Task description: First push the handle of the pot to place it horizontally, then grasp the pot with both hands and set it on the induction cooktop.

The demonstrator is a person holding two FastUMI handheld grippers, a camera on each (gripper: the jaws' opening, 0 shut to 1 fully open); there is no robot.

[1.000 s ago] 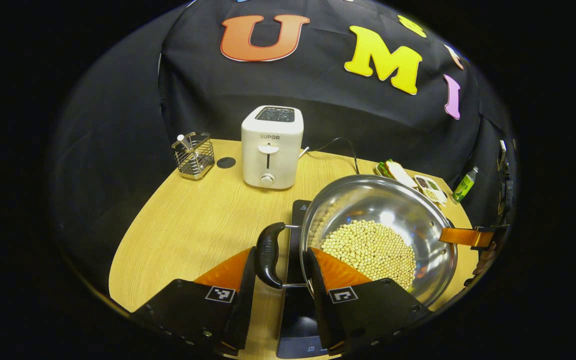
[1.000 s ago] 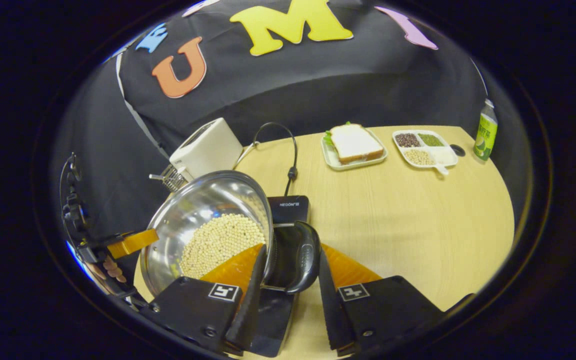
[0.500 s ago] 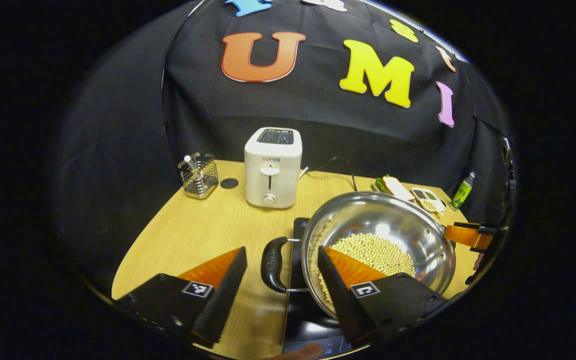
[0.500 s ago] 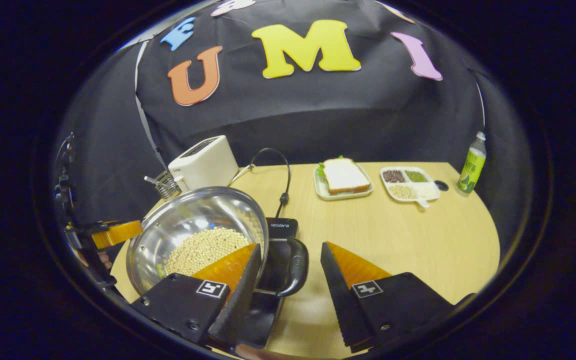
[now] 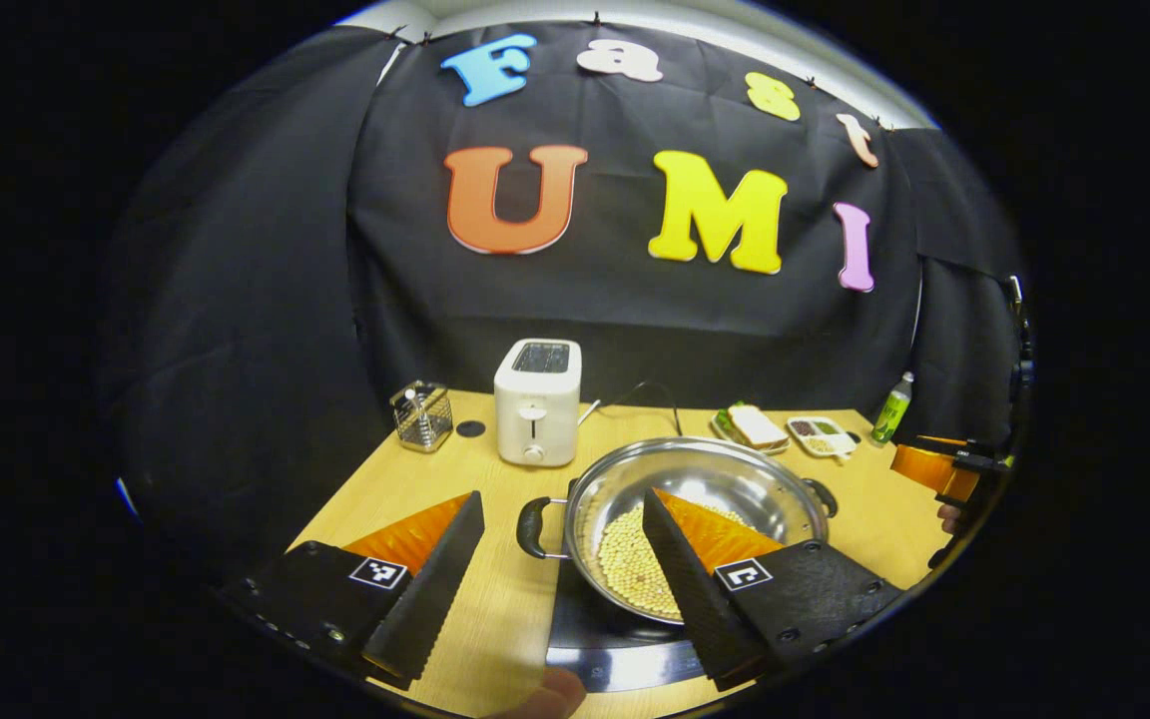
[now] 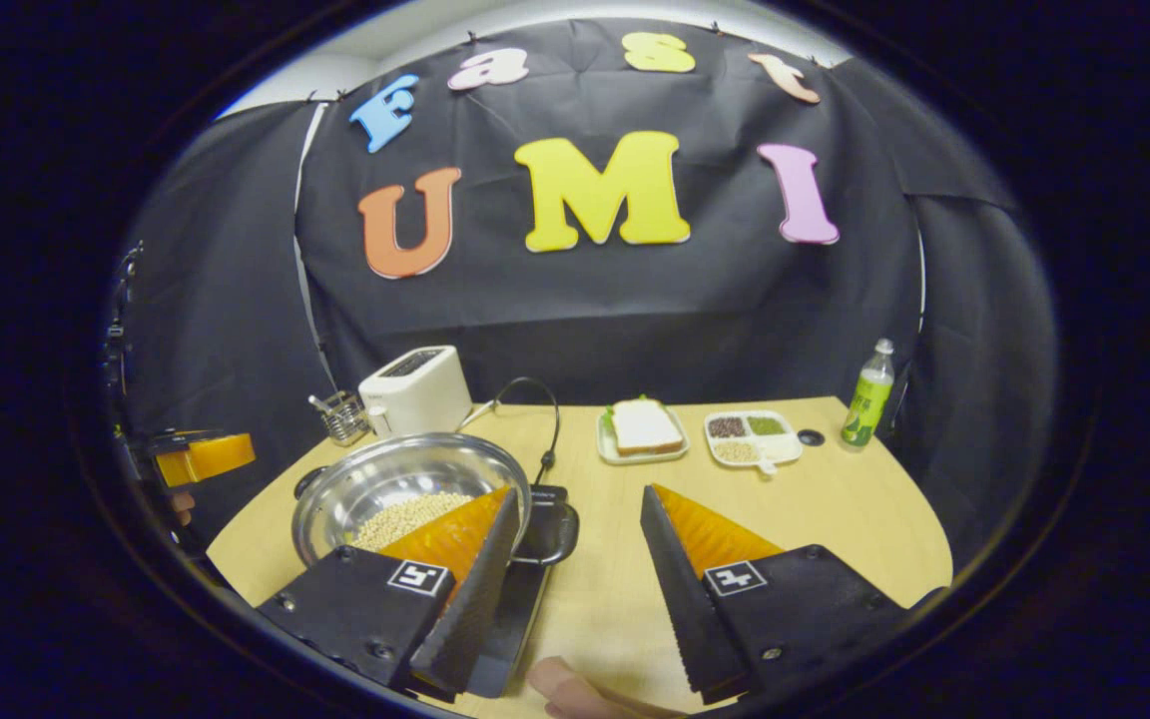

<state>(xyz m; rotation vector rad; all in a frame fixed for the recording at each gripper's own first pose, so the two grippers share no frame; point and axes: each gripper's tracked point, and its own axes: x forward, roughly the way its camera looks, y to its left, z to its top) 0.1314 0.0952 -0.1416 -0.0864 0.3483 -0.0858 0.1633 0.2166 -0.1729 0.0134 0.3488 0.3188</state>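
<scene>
A round steel pot (image 5: 697, 499) half filled with pale beans (image 5: 635, 569) sits on the dark induction cooktop (image 5: 625, 649) near the front edge of a light wooden tabletop (image 6: 835, 509). The pot looks level and settled on the cooktop, with one dark side handle (image 5: 532, 526) pointing toward the tabletop's left side and the other handle (image 6: 550, 534) toward its middle, so the placing step appears done. The left gripper (image 5: 560, 574) hangs above and short of the pot with its fingers spread wide and holding nothing; the left handle shows in the gap between them, not touched. The right gripper (image 6: 580, 569) is likewise raised, its fingers wide apart and empty, with the right handle just beside its left finger but clear of it. Each gripper sits on its own side of the pot, which fits a two-handed carry by the two handles followed by letting go. Along the far edge of the tabletop stand a white toaster (image 5: 536, 401) with its cord trailing toward the cooktop, a wire utensil basket (image 5: 421, 415) near the far left corner, a plate with a sandwich (image 6: 643, 429), a divided dish of grains (image 6: 755, 436), and a green bottle (image 6: 865, 393) near the far right corner, all well apart from the pot. A fingertip (image 6: 560, 682) of the person shows at the bottom of the right gripper view.
</scene>
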